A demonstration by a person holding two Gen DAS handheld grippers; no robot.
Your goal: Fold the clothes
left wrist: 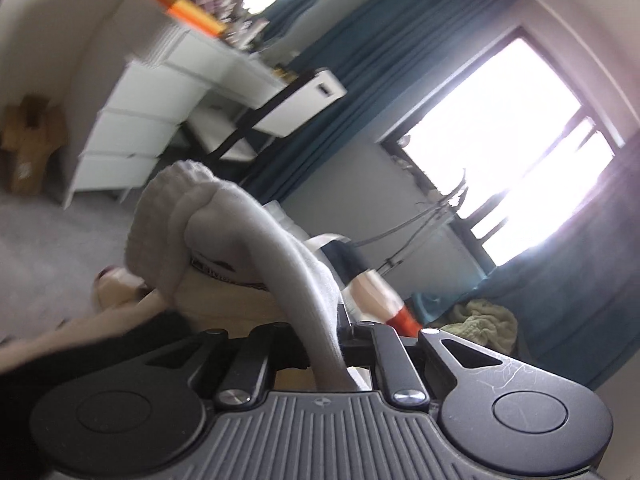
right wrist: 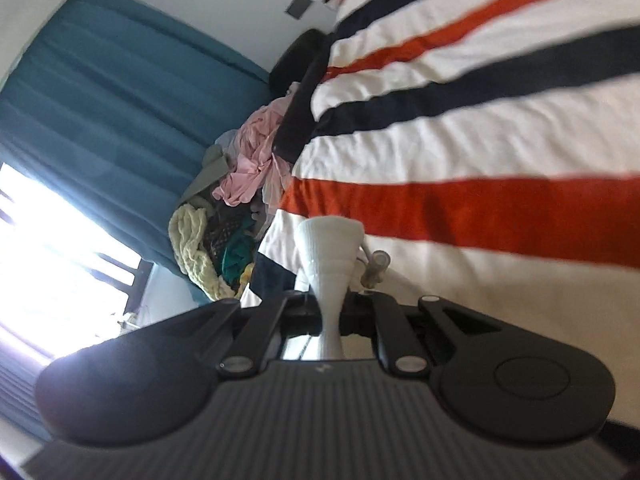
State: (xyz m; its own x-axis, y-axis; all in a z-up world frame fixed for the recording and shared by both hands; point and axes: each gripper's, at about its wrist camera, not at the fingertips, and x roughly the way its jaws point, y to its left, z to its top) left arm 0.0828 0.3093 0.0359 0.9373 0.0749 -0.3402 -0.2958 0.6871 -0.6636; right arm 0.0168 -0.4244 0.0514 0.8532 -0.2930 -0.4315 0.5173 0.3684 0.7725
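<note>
The left gripper [left wrist: 334,344] is clamped on a pale grey sock [left wrist: 256,236], which arches up and away from its jaws; the right gripper [right wrist: 330,312] pinches a white ribbed sock [right wrist: 330,248] that flares out above a striped bedspread [right wrist: 480,140]; a heap of clothes [right wrist: 224,216] waits by the blue curtain [right wrist: 100,92]. Each hold looks thin, so a quick tug could slip a sock free.

The bed [right wrist: 480,128] — covered in a white, navy and orange striped duvet — lay beyond the jaws. A heap of clothes [right wrist: 224,208] rested at its edge, left of them.
</note>
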